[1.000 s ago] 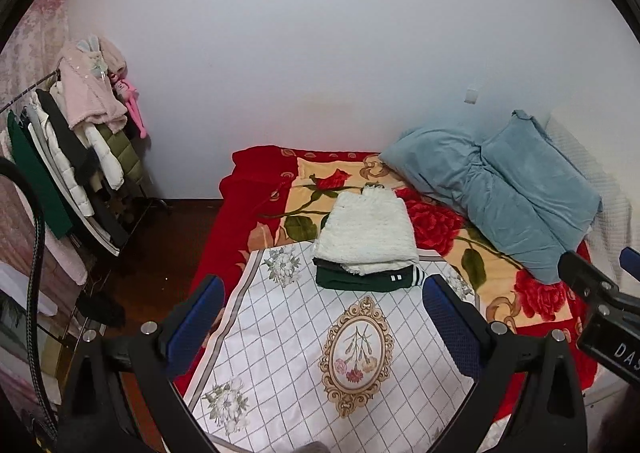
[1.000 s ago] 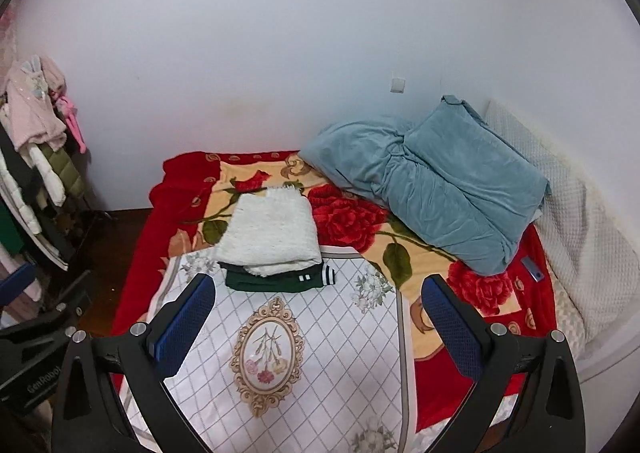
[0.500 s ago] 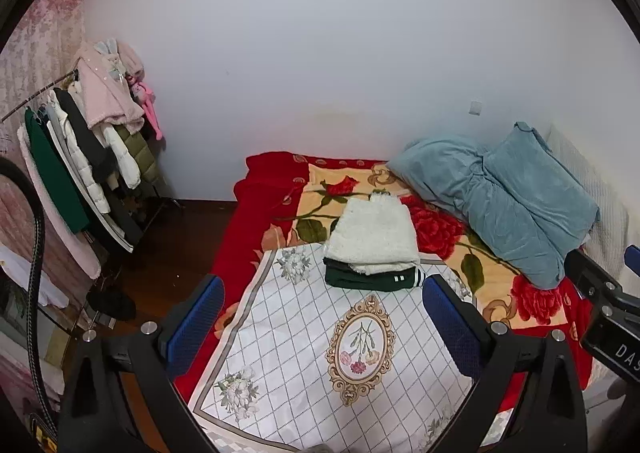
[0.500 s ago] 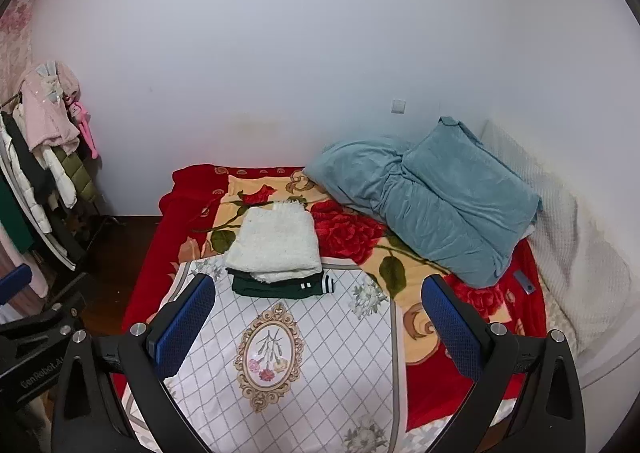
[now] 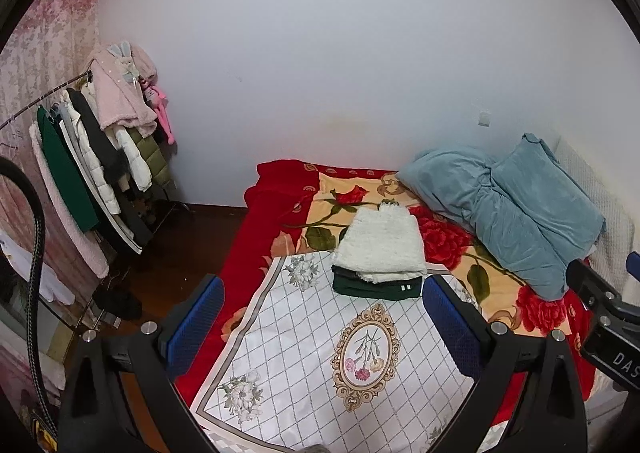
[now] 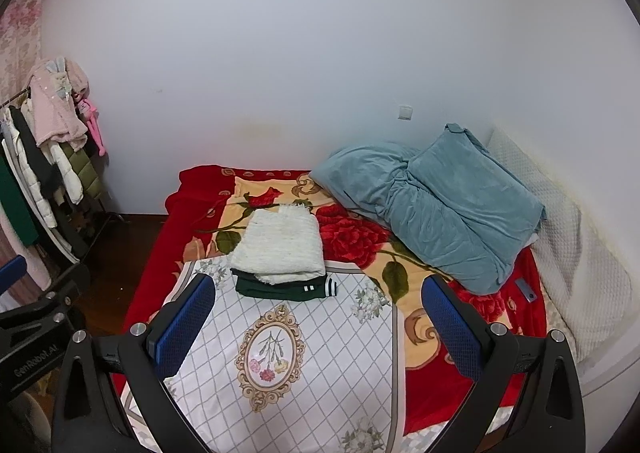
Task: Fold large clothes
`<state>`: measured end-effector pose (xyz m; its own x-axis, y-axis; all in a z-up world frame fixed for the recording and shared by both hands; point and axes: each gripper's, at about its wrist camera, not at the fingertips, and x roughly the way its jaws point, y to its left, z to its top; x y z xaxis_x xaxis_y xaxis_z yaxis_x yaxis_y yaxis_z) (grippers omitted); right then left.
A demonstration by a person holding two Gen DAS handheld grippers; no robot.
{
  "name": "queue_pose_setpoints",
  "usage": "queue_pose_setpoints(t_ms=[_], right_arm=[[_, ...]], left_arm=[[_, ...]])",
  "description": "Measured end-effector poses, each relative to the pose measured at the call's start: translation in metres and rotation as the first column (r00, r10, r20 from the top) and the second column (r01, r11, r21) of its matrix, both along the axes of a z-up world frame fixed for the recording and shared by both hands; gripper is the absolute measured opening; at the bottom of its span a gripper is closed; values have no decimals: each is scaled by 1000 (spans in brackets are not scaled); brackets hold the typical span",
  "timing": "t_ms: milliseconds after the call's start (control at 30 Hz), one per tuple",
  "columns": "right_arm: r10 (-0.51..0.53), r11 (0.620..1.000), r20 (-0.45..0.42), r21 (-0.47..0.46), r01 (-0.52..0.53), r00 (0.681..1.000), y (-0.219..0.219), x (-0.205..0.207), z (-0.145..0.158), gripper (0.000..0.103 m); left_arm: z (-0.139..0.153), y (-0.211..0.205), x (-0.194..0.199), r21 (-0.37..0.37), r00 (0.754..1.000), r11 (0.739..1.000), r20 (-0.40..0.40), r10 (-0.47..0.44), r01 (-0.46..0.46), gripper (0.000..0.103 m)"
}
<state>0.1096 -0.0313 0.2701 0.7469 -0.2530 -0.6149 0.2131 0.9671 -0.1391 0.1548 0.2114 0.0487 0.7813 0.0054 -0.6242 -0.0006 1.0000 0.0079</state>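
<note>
A white knit (image 5: pixel 380 247) lies folded on a folded green garment (image 5: pixel 376 287), stacked at the far edge of the checked cloth (image 5: pixel 320 353) on the bed (image 6: pixel 432 385). Both look done. The left gripper (image 5: pixel 322 317) and right gripper (image 6: pixel 316 309) hang well back, fingers spread wide, holding nothing. I'd guess it's between garments: the next one must be fetched, perhaps from the rack (image 5: pixel 92 157).

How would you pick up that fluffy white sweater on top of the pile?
Probably by the near folded edge of the white sweater, where it overhangs the dark green garment beneath. Both grippers, the left gripper and the right gripper, are open and face that edge, so come in low from the near side, one at each front corner.
</note>
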Motion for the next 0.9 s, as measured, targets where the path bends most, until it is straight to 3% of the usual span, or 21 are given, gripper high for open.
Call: queue_pose_setpoints(t_ms=[900], right_arm=[[0,1000,-14,0,0,1000,-15,5,-3,103]], left_arm=[[9,-12,-3,1,1000,1000,-3,-30,30,101]])
